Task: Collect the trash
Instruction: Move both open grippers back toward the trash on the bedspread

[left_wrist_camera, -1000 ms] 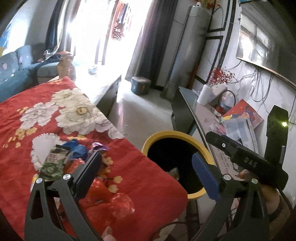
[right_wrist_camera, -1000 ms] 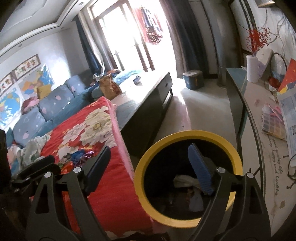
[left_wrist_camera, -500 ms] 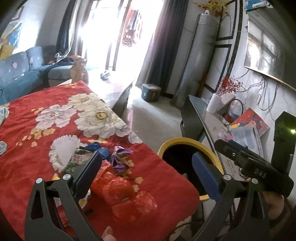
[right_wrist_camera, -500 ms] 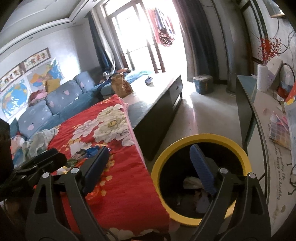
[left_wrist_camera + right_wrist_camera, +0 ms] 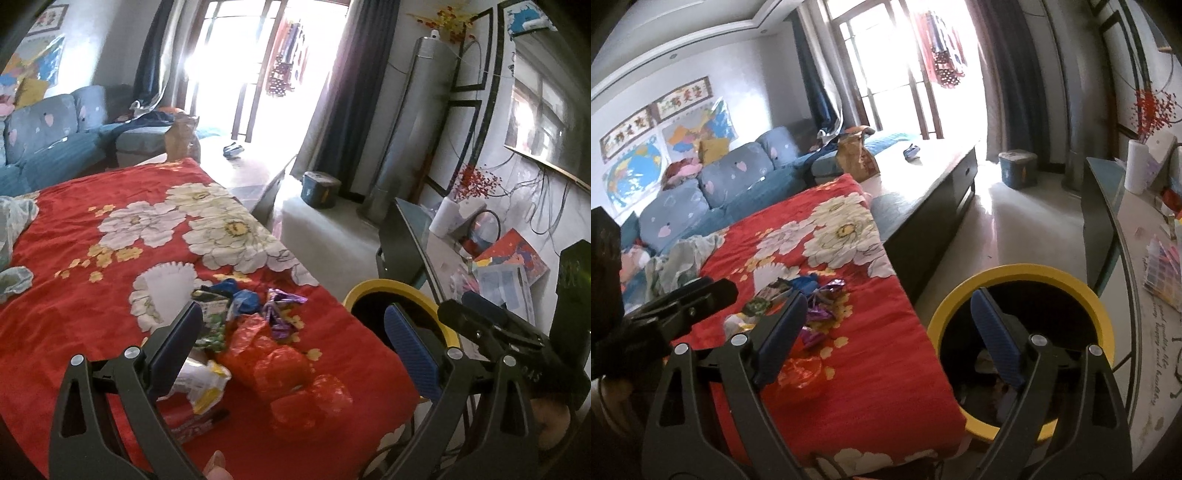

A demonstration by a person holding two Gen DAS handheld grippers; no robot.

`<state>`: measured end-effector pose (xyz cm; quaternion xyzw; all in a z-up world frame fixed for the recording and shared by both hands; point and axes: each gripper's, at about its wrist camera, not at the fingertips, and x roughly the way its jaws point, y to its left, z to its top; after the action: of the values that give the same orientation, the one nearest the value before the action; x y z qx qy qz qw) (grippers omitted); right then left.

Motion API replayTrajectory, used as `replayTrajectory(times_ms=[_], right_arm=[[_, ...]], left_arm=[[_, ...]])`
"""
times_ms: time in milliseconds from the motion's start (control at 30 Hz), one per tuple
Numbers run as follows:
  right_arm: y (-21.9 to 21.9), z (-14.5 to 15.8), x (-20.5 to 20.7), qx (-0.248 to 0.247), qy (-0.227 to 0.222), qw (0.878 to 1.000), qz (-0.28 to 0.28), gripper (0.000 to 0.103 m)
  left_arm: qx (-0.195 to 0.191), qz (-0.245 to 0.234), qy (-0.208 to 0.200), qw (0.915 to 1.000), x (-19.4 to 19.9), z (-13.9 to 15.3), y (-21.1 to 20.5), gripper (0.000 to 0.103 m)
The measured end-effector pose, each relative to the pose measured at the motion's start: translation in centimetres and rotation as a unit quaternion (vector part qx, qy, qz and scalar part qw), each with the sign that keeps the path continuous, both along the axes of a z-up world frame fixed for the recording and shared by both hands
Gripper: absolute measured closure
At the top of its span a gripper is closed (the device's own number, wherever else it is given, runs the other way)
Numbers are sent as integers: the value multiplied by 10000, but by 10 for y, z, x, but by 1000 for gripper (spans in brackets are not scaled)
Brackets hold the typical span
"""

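A heap of trash lies on the red flowered cloth [image 5: 92, 302]: red plastic bags [image 5: 273, 362], a purple wrapper [image 5: 280, 314], a blue wrapper [image 5: 243, 299], a green packet [image 5: 212, 314] and a white-yellow wrapper [image 5: 201, 384]. My left gripper [image 5: 295, 347] is open and empty just above the heap. The yellow-rimmed black bin [image 5: 1067, 275] stands right of the table, with some trash inside. My right gripper [image 5: 890, 332] is open and empty, between the table edge and the bin. The purple wrapper [image 5: 820, 314] also shows in the right wrist view.
A dark low cabinet [image 5: 934, 195] runs beyond the table. A glass-topped side table [image 5: 1108, 229] with papers and a vase stands right of the bin. A blue sofa [image 5: 713, 195] is at the far left. Crumpled cloth [image 5: 679, 258] lies at the table's left.
Both grippers have drawn back and turned left from the bin toward the table. The trash heap now sits between the left gripper's fingers. Both stayed open.
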<state>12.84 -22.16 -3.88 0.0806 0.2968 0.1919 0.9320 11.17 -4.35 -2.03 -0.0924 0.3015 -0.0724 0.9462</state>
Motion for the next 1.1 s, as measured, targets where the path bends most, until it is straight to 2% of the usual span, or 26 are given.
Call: replayTrajectory(times_ms=[700,1000,1100], right_arm=[[44,-10,-10,-292,159,9979,550,20],[68,-18,-15,-463,238,9952,827,18],[76,-24,-16,-542,296,9939,912,18]], left_arm=[[-334,720,226,9966,-5,-10,64,7],[-576,932,521,9926,-3,-20,98,7],[-536,840,691,9926,-1,-25,104,7]])
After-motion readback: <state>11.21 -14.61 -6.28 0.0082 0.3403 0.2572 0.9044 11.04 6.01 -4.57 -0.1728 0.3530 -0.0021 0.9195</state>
